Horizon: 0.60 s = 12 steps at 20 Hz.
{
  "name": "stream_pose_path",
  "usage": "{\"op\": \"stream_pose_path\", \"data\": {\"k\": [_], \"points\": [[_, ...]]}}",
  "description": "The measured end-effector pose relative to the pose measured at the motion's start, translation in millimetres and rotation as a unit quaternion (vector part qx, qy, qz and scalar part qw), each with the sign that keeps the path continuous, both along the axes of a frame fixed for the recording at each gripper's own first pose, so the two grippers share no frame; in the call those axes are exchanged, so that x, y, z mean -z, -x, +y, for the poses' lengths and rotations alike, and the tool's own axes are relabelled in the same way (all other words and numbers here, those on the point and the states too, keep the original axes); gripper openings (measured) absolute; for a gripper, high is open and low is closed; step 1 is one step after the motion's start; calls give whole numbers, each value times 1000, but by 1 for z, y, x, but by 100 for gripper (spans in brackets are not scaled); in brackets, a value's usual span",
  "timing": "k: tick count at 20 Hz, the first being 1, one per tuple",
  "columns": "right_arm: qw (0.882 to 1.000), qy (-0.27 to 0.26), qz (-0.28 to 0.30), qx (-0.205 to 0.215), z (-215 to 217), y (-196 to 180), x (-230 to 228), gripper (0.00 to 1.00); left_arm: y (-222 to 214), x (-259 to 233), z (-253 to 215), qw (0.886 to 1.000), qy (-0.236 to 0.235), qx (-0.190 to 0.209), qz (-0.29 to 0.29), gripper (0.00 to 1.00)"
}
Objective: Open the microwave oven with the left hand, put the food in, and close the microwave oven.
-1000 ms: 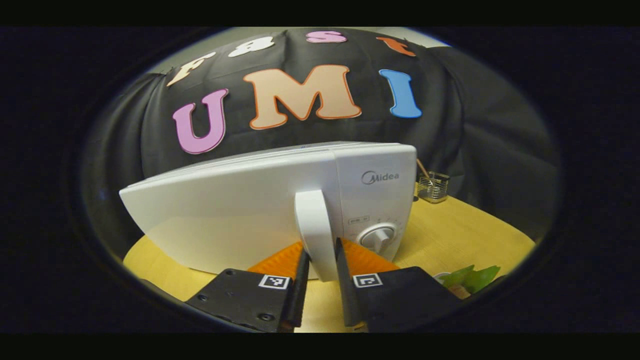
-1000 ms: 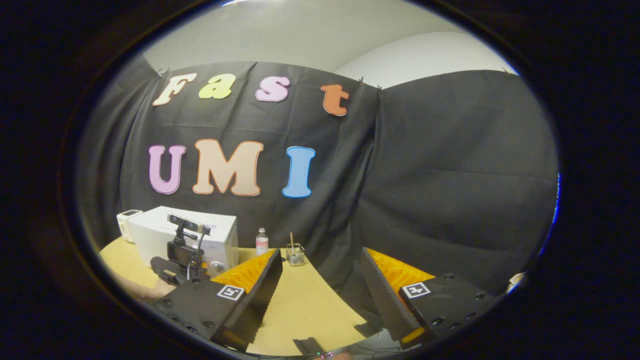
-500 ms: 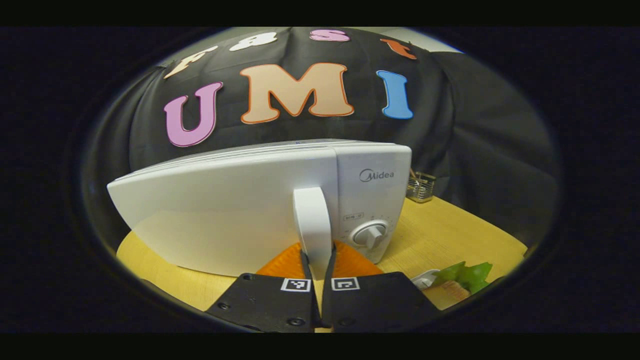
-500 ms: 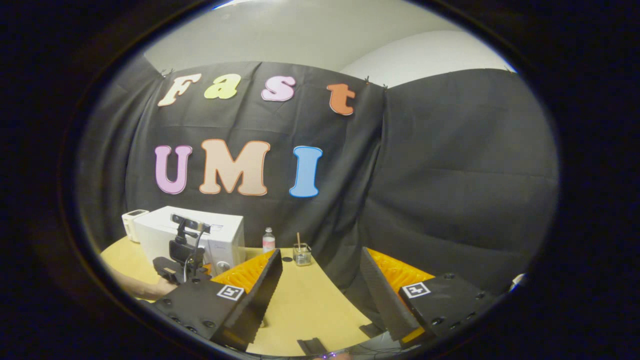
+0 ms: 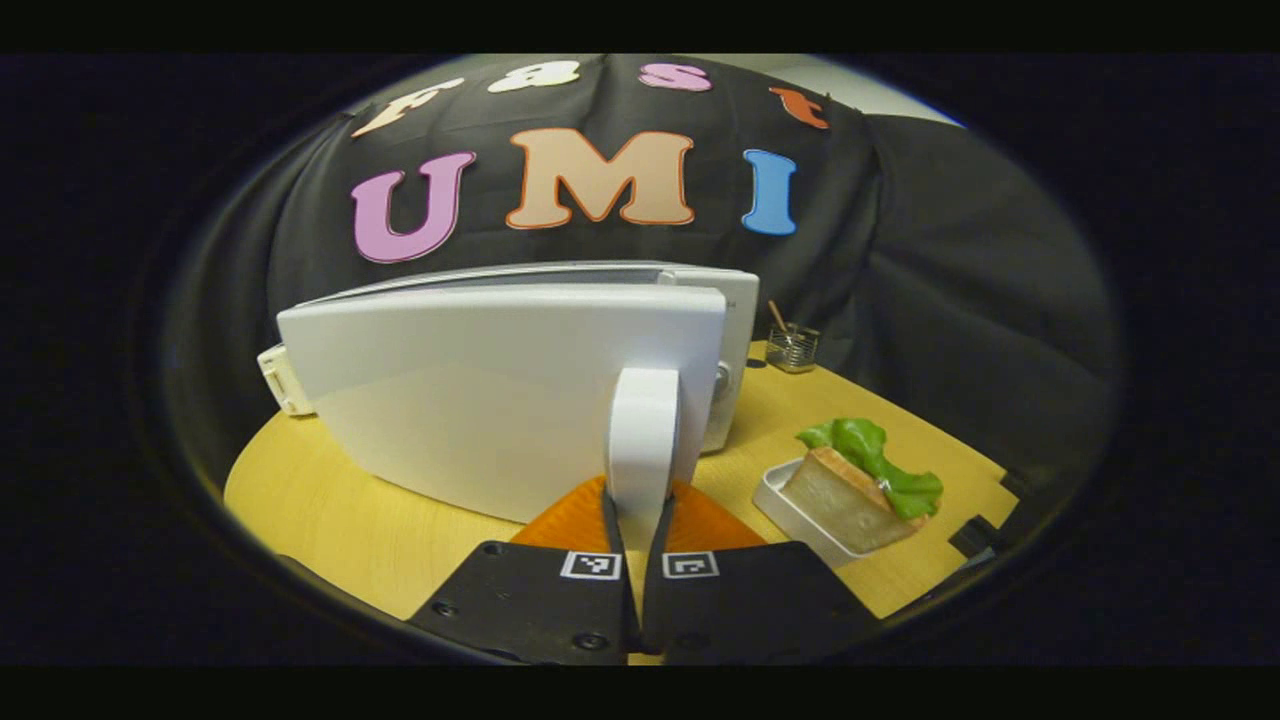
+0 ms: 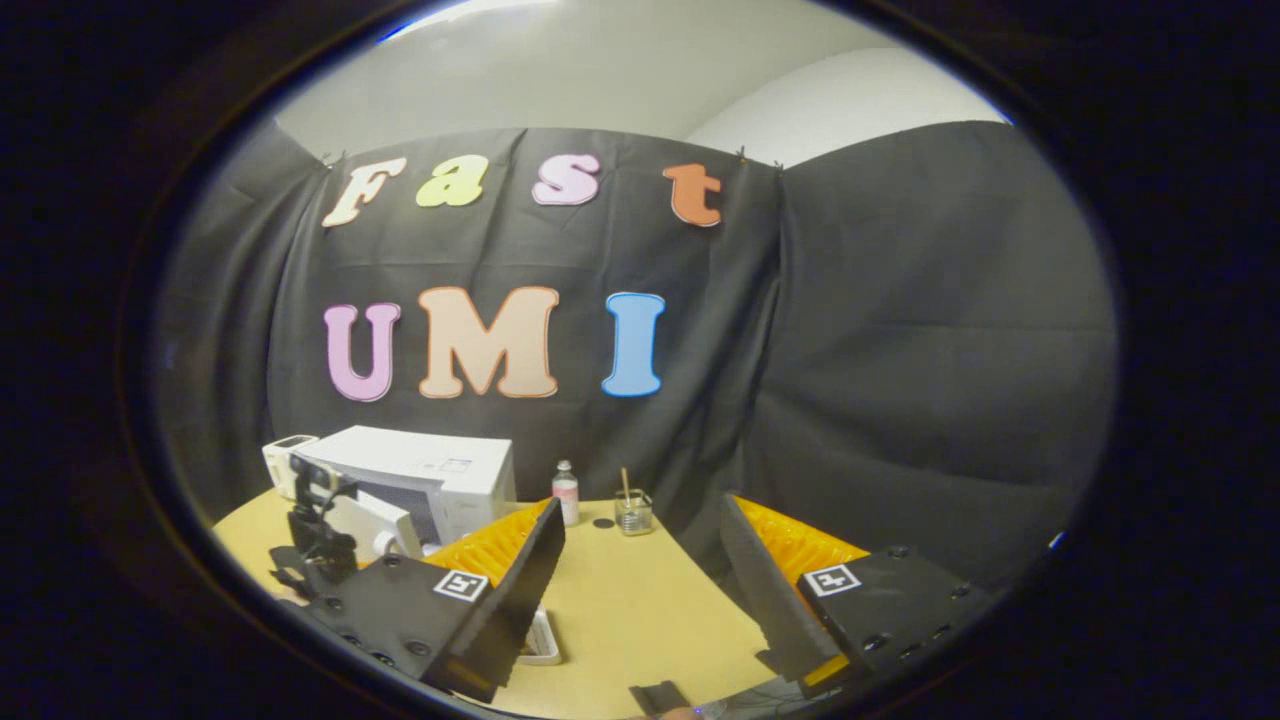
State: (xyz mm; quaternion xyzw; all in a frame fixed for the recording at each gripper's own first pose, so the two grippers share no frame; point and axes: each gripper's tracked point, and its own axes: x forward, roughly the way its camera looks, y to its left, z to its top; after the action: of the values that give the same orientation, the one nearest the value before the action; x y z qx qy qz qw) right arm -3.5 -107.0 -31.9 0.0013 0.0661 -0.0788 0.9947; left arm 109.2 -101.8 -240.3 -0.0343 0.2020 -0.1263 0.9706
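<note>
The white microwave [image 5: 735,300] stands on the round wooden table [image 5: 330,520]. Its door [image 5: 480,400] is swung partly out from the body. My left gripper [image 5: 638,508] is shut on the lower end of the white door handle [image 5: 642,425]. To the right, a sandwich with lettuce [image 5: 855,485] lies in a white tray [image 5: 790,512]. In the right gripper view, my right gripper [image 6: 640,590] hangs open over the table with nothing between its fingers. Far off on its left are the microwave [image 6: 440,470], its open door [image 6: 375,520] and the left gripper [image 6: 315,548].
A glass jar with a stick [image 5: 792,348] stands behind the microwave's right side, with a small bottle [image 6: 566,492] beside it. A small white appliance [image 5: 278,378] sits to the left of the microwave. The tray's corner [image 6: 542,640] shows behind my right gripper's left finger.
My left gripper went from open around the door handle to shut on it, then drew the door outward. The sandwich came further into view. My right gripper hardly moved.
</note>
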Motion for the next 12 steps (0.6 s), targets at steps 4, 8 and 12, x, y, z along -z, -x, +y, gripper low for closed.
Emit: {"op": "stream_pose_path", "data": {"k": [4,8,12], "points": [[999,-4,4,-35,30,-19,9,94,58,6,45,1000,-19,9,16,1],[998,-23,8,-61,61,-31,15,98,99,10,96,999,-32,-18,34,1],[996,-11,16,-88,87,-41,25,98,124,15,143,996,-42,-59,49,1]]}}
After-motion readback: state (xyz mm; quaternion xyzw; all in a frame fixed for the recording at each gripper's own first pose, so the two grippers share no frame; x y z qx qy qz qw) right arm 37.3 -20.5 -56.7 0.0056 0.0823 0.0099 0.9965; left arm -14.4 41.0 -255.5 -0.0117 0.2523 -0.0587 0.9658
